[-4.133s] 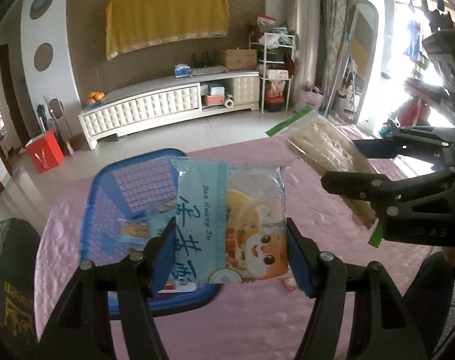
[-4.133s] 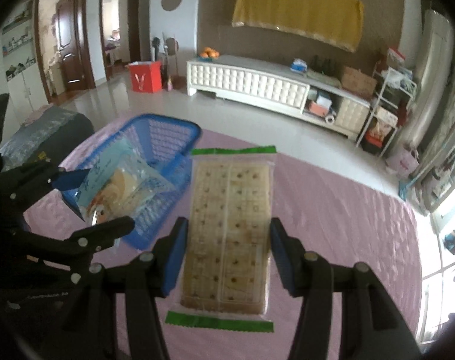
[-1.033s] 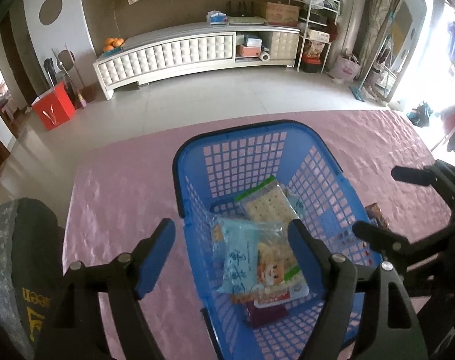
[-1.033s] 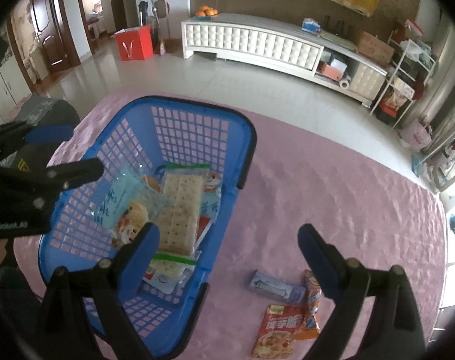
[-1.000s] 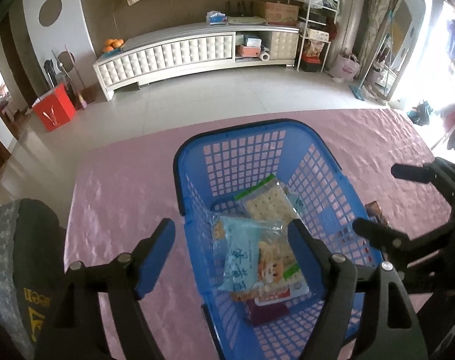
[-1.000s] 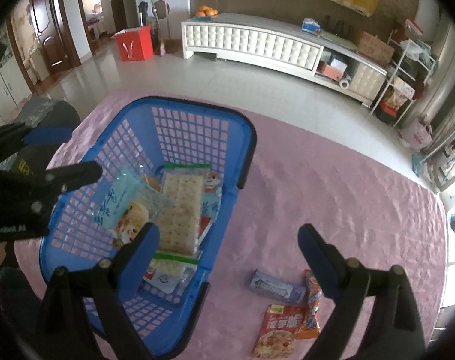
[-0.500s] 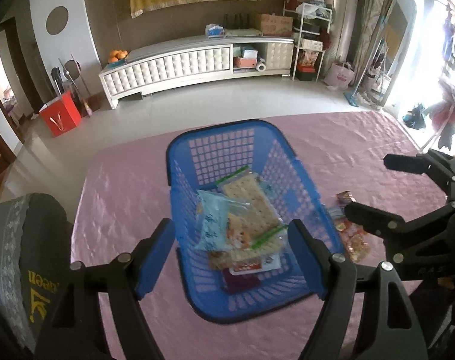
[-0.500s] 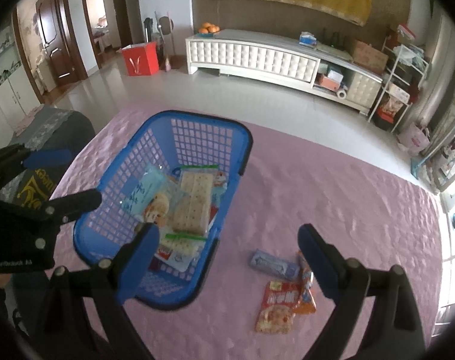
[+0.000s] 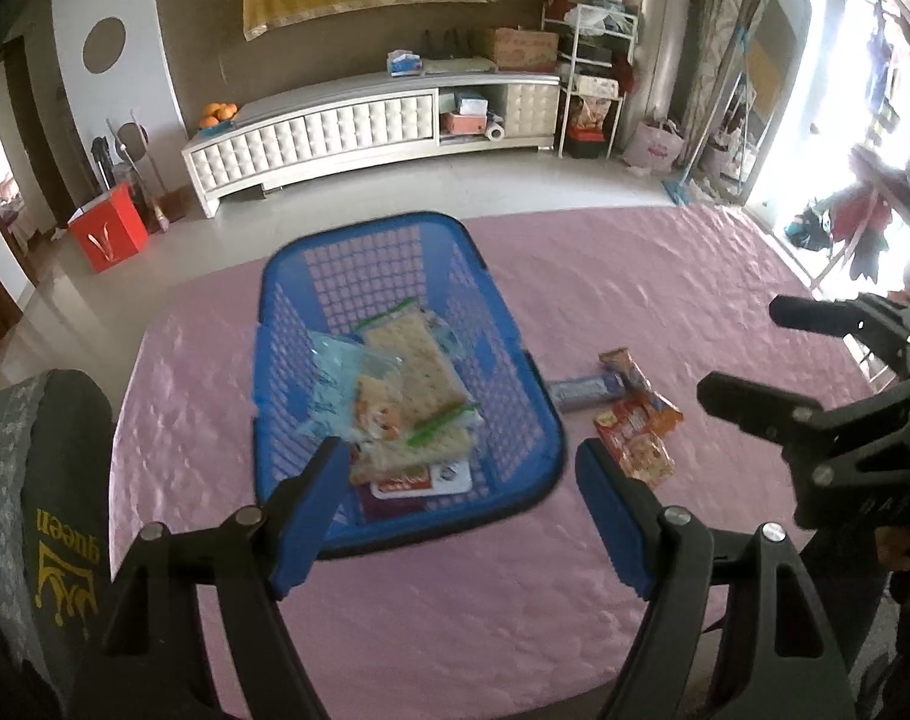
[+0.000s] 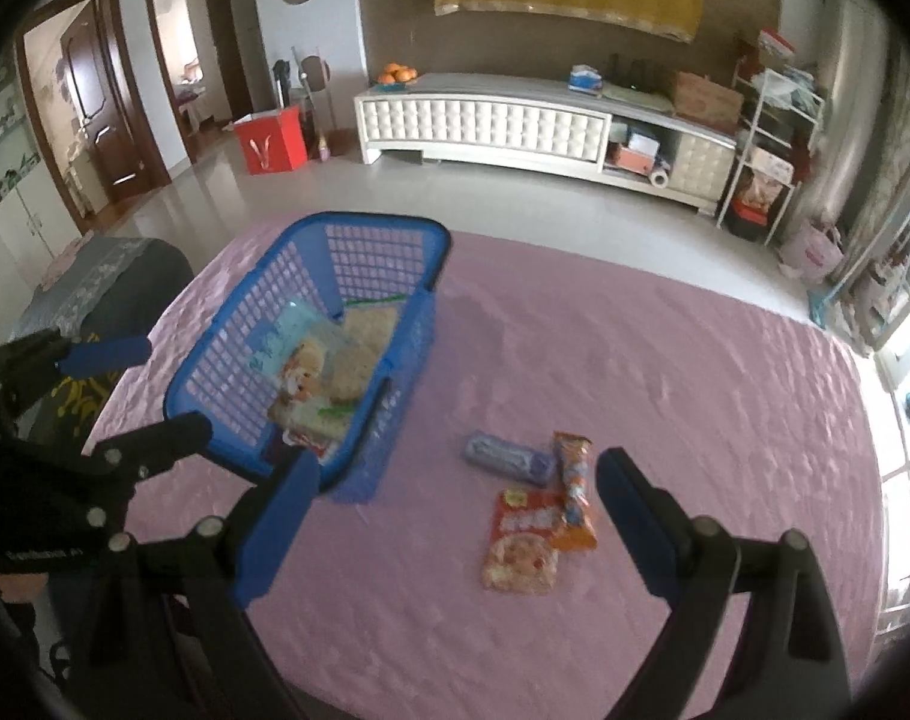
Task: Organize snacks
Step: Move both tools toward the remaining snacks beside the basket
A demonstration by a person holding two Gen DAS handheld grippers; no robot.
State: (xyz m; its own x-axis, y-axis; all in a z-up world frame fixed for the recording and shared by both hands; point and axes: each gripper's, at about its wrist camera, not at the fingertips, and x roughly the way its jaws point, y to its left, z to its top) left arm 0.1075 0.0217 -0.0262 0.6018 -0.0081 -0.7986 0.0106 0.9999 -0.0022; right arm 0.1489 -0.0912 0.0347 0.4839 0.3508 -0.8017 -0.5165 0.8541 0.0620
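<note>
Table: pink quilted cloth [image 9: 605, 312] covers it, shiny and puckered.
Basket: blue plastic basket [image 9: 518, 372], rectangular with lattice walls, sits on the cloth ahead of both tongs.
Left tongs [image 9: 458, 468]: blue-padded jaws wide apart, empty, above the basket's near rim.
Right tongs [image 10: 455, 486]: jaws wide apart, gripping nothing, above the cloth.
In basket: cracker pack [image 9: 419, 360] with green ends beside a pale blue cartoon bag [image 9: 335, 384].
Loose packets: red packet [image 10: 524, 540], orange stick [image 10: 575, 486] and grey-purple bar [image 10: 506, 456] lie together right of the basket, just ahead of the right tongs.
</note>
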